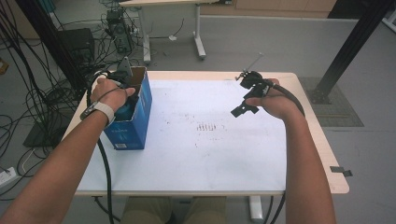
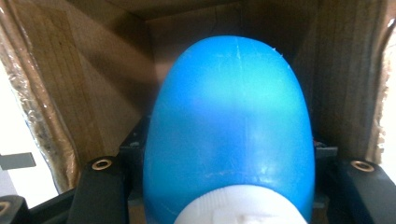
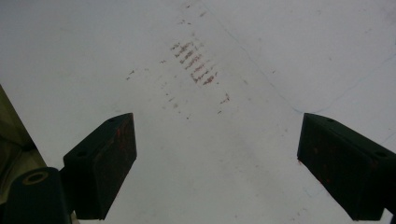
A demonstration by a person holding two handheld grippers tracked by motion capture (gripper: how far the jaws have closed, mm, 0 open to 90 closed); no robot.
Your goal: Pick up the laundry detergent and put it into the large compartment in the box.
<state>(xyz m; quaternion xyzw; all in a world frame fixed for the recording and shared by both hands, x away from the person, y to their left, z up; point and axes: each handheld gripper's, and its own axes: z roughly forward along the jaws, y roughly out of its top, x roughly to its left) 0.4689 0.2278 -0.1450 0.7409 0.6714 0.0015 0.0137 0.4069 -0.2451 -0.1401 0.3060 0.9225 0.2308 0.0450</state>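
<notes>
A blue cardboard box [image 1: 133, 126] stands open-topped on the left part of the white table [image 1: 210, 158]. My left gripper [image 1: 127, 103] reaches down into it. In the left gripper view its jaws are shut on a rounded blue bottle [image 2: 229, 116] with a white cap [image 2: 243, 210], and the box's brown inner walls [image 2: 84, 84] surround them. My right gripper [image 1: 243, 109] hovers over the table's right half, tilted down toward the tabletop. In the right gripper view its gripper [image 3: 215, 144] stands open with only bare table between the pads.
Faint reddish smudges [image 1: 205, 127] mark the middle of the table [image 3: 194, 63]. Many cables [image 1: 28, 93] lie on the floor left of the table. A black post [image 1: 350, 46] rises at the back right, and another table's legs [image 1: 198, 42] stand behind.
</notes>
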